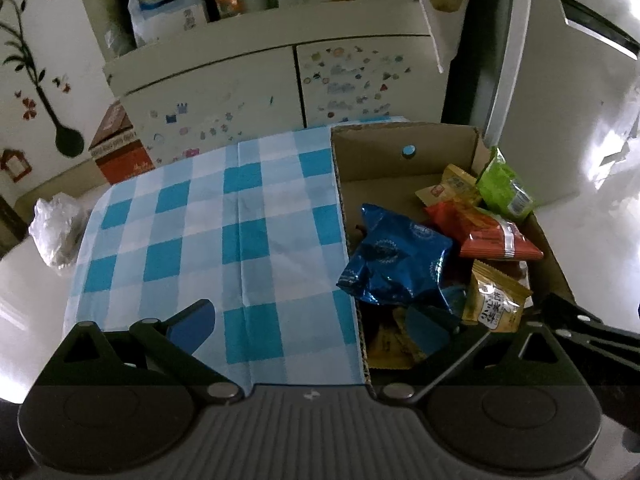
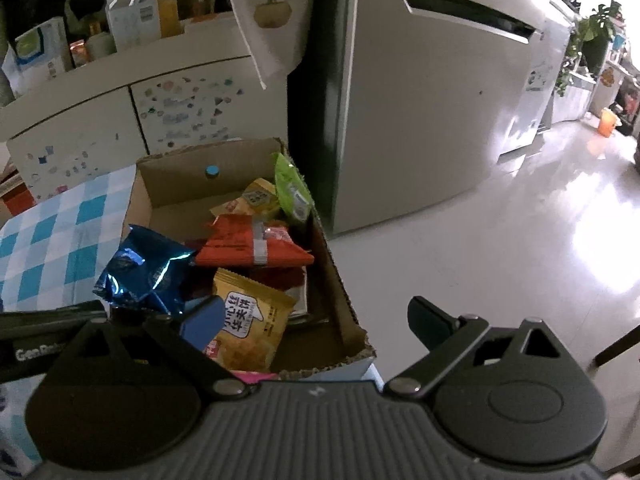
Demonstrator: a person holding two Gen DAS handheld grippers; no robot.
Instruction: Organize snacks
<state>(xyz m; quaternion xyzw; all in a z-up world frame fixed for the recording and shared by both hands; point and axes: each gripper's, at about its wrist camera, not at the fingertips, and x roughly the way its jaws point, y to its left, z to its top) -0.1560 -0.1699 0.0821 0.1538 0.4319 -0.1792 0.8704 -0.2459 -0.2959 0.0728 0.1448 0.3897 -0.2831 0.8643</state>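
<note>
A cardboard box (image 1: pixel 400 148) stands on the right end of a blue-and-white checked tablecloth (image 1: pixel 208 232). It holds several snack packs: a blue foil bag (image 1: pixel 396 260), an orange pack (image 1: pixel 484 232), a green pack (image 1: pixel 504 188) and a yellow pack (image 1: pixel 496 300). My left gripper (image 1: pixel 312 324) is open, straddling the box's near left wall, one finger over the cloth, one inside the box. My right gripper (image 2: pixel 316 320) is open over the box's (image 2: pixel 180 168) near right corner, its left finger beside the blue bag (image 2: pixel 140 268) and yellow pack (image 2: pixel 252 320).
A white cabinet with stickers (image 1: pixel 248 84) stands behind the table, cartons on top. A red-brown carton (image 1: pixel 120 144) and a crumpled plastic bag (image 1: pixel 56 224) lie left of the table. A tall white fridge (image 2: pixel 424 100) and shiny floor (image 2: pixel 500 248) are to the right.
</note>
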